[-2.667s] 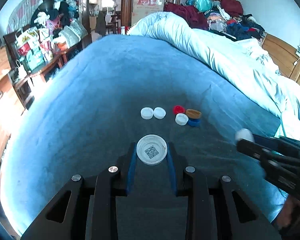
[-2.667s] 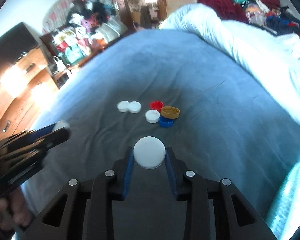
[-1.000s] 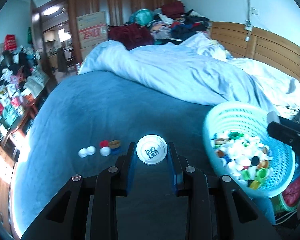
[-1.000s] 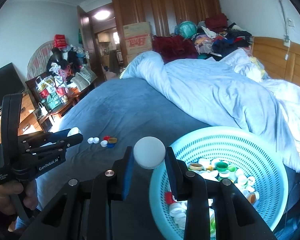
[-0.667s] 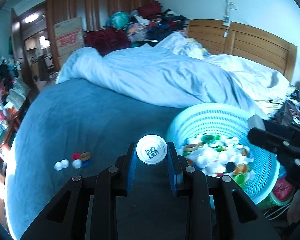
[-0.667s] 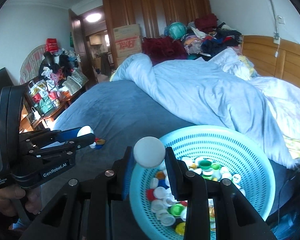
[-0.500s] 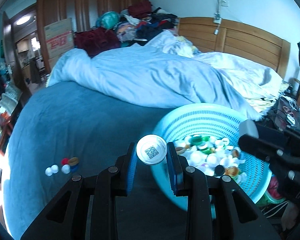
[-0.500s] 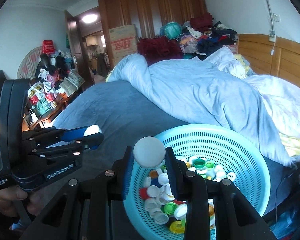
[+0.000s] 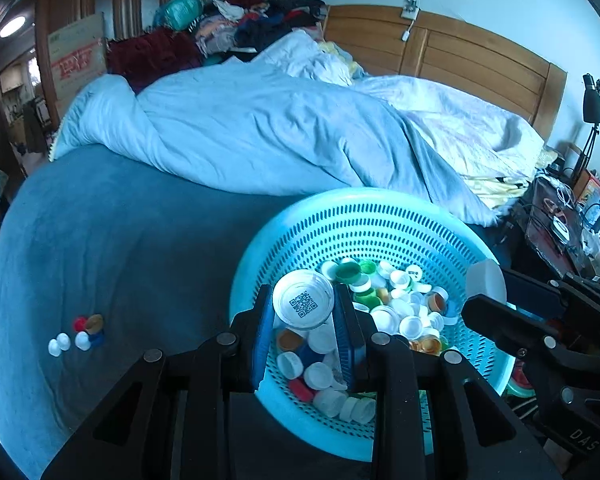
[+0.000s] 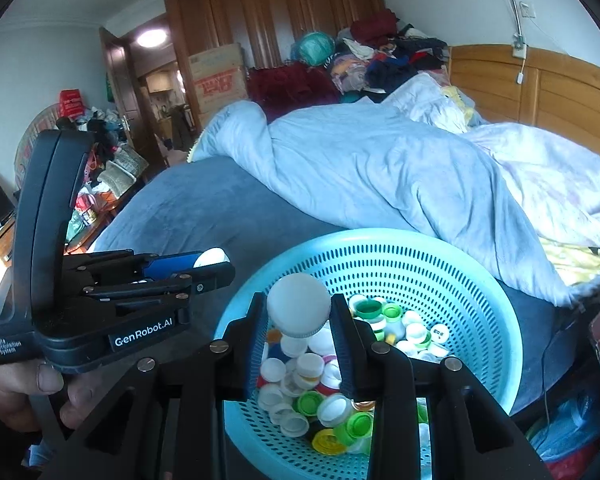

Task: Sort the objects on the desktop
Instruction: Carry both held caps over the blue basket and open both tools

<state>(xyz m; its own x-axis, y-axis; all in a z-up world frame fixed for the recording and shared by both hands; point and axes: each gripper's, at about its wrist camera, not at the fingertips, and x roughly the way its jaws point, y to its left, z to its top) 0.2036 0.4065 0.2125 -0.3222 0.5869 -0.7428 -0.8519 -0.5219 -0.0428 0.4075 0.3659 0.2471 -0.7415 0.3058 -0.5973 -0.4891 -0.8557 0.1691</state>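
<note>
My left gripper [image 9: 303,307] is shut on a white cap with a QR code inside [image 9: 303,305], hanging over the near left part of a light blue perforated basket [image 9: 364,216]. My right gripper [image 10: 299,311] is shut on a plain white cap [image 10: 299,310] above the same basket [image 10: 480,292], which holds several mixed bottle caps [image 10: 324,408]. In the left wrist view the right gripper [image 9: 484,300] reaches in from the right with its cap [image 9: 485,283]. The left gripper [image 10: 216,266] shows at the left of the right wrist view, a hand [image 10: 16,396] on its handle.
Several loose caps [image 9: 76,334] lie together on the dark blue bedspread [image 9: 120,240], far left of the basket. A rumpled pale blue duvet [image 9: 280,136] covers the back of the bed. A cluttered bedside table [image 9: 564,224] and lamp [image 9: 594,100] stand at the right.
Both grippers have carried their caps to the right, from beside the basket to over its contents. The basket now fills the lower part of both views. The loose caps have slid away to the left.
</note>
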